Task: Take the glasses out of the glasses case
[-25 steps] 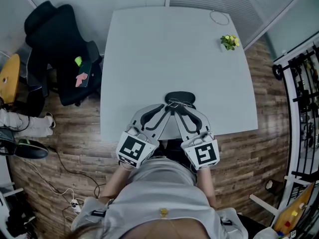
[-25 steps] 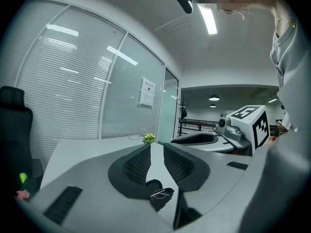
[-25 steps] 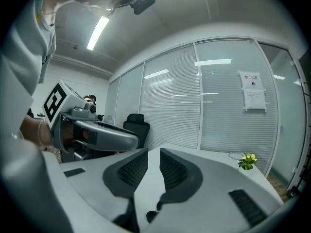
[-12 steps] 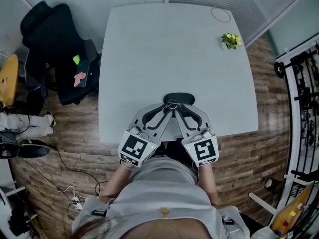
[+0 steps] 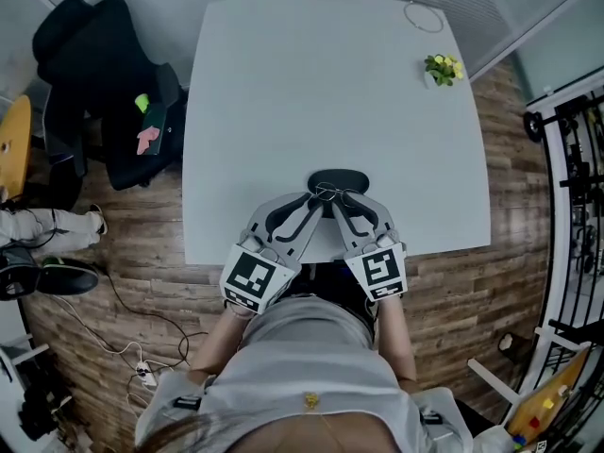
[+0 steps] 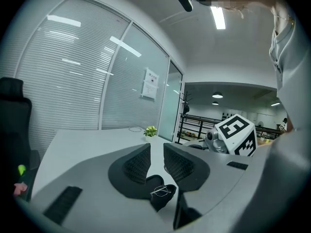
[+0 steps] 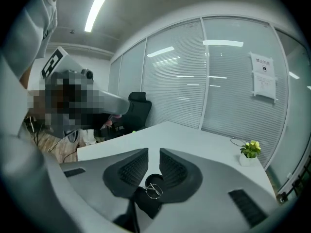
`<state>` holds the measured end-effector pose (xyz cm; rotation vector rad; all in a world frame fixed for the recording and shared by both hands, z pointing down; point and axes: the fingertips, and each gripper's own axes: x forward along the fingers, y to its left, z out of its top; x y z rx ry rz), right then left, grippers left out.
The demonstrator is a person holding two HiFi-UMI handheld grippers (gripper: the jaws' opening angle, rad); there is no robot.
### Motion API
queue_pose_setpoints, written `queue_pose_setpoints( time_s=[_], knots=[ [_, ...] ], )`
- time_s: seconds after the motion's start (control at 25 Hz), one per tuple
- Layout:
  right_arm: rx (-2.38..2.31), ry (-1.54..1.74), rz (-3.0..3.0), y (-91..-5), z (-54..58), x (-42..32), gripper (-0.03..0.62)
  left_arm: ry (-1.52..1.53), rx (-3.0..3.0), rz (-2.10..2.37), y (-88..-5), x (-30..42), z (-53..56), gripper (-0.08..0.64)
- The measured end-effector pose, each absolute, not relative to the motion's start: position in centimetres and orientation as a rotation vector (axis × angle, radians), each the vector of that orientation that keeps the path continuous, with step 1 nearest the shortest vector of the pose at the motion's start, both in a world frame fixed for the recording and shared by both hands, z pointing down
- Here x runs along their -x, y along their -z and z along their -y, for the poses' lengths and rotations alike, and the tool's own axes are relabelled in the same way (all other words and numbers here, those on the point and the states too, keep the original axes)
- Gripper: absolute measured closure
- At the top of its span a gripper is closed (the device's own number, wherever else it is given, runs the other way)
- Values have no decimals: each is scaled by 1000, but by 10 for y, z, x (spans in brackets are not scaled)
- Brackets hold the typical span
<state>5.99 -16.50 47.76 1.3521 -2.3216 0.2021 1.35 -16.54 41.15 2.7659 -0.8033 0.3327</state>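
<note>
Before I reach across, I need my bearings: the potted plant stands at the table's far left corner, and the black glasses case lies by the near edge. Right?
No: the potted plant stands at the far right corner of the table, as the head view shows. The glasses case does lie by the near edge.

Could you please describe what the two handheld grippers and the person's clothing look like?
Both the left gripper and right gripper have light grey bodies; each claw ends in two curved black ribbed pads. Each carries a white cube with black square markers, the left cube and the right cube. The person wears a light grey top.
</note>
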Motion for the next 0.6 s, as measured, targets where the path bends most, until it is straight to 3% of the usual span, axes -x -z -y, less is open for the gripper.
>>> queue_pose_setpoints(
  time_s=[0.6],
  knots=[
    [-1143, -241, 2136, -564, 170, -79, 512, -394, -2705, 840, -431, -8, 165, 463]
  ],
)
